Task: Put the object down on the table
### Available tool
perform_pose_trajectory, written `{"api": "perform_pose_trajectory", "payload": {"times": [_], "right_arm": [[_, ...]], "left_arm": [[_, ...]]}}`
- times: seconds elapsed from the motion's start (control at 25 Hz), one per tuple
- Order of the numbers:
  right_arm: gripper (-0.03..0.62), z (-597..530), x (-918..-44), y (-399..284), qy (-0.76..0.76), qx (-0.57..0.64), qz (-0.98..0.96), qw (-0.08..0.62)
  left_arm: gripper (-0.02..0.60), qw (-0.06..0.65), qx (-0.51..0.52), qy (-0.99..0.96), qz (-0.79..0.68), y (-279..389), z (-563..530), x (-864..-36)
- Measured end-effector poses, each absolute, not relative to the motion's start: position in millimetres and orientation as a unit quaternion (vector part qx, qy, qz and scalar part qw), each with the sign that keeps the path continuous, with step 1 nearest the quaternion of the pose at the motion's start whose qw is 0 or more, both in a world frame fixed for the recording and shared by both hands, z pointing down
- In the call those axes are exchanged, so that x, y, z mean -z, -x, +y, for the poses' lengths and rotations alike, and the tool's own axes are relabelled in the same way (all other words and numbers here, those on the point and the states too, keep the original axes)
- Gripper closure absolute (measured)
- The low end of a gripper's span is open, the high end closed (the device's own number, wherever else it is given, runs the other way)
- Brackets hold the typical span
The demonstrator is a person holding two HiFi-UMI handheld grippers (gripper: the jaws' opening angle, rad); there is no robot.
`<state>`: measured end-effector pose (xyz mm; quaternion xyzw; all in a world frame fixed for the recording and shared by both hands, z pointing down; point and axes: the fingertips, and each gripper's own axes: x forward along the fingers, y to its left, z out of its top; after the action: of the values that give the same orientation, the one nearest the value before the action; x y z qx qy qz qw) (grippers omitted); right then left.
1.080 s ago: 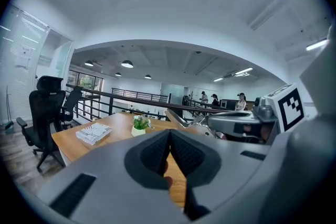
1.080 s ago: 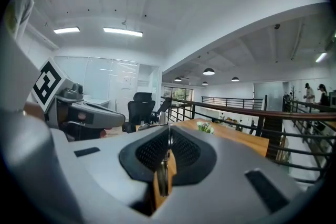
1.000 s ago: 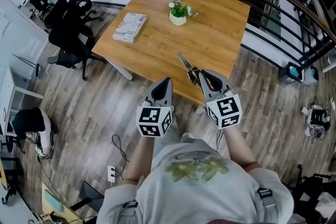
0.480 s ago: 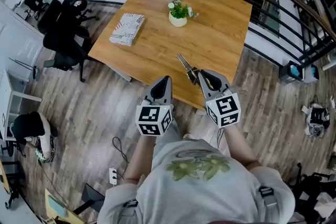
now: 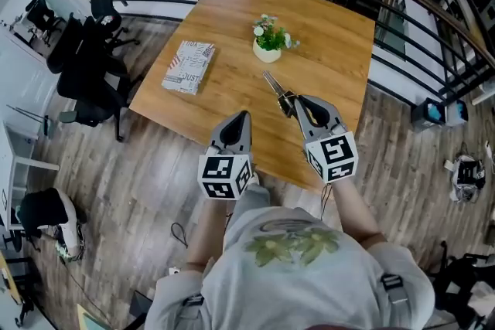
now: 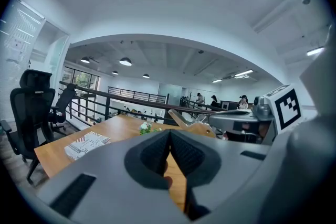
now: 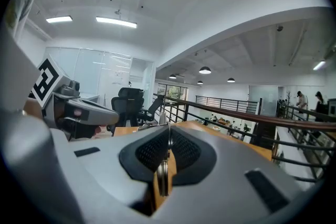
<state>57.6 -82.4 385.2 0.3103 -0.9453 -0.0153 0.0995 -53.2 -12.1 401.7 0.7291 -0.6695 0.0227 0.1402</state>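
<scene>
My right gripper [image 5: 294,101] is shut on a thin metal tool, like scissors or tongs [image 5: 272,83], whose two blades stick out forward and to the left over the wooden table [image 5: 332,27]. In the right gripper view the metal edge of the tool [image 7: 163,174] sits pinched between the pads of the right gripper [image 7: 169,138]. My left gripper [image 5: 241,120] hovers above the table's near edge, shut with nothing in it. In the left gripper view the tips of the left gripper [image 6: 169,132] meet, and the right gripper's body [image 6: 247,122] shows beside it.
A small potted plant [image 5: 268,36] stands mid-table, just beyond the tool's tips. A printed book [image 5: 188,67] lies near the table's left edge. Black office chairs [image 5: 85,66] stand to the left, and a dark railing [image 5: 433,19] runs behind and to the right.
Both grippers have moved forward, from the table's near edge to further over its top. The tool stays in the right gripper and now points closer to the plant.
</scene>
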Motion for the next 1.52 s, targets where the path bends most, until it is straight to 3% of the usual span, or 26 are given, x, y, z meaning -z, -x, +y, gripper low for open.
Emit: {"api": "perform_pose_trajectory", "payload": {"times": [0.6, 1.52], "right_arm": [[0.582, -165.1, -372.7, 23.3, -0.352, 0.041, -0.93, 0.099], [0.582, -210.3, -458.1, 53.4, -0.373, 0.021, -0.91, 0.177]], "left_arm": [[0.569, 0.141, -0.022, -0.752, -0.644, 146.0, -94.8, -404.2], [0.569, 0.196, -0.062, -0.767, -0.608, 176.6, -142.2, -471.0]]}}
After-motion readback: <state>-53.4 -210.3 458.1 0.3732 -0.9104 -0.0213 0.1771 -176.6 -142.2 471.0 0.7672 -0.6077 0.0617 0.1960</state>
